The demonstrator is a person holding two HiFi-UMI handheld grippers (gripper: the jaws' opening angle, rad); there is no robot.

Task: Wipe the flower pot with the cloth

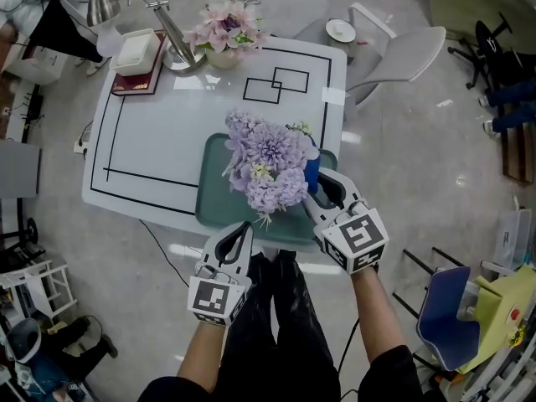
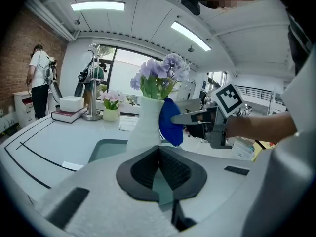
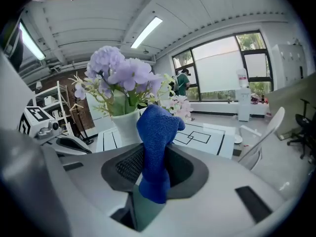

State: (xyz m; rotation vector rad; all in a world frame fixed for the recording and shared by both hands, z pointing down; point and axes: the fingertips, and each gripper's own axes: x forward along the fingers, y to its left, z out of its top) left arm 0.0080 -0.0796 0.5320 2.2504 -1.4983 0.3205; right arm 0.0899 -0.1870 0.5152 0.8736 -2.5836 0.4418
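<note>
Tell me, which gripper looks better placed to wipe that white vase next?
Right, probably. The right gripper is shut on the blue cloth, right beside the white vase. The left gripper is shut and empty, back near the tray's front edge.

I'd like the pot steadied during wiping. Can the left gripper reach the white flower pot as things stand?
Probably yes. The left gripper faces the flower pot across bare tray, with nothing between. The right gripper holds the cloth at the pot's right side. The left jaws are together and would need opening.

blue cloth (image 3: 155,137), white pot (image 2: 143,127), lilac flowers (image 1: 268,164)
</note>
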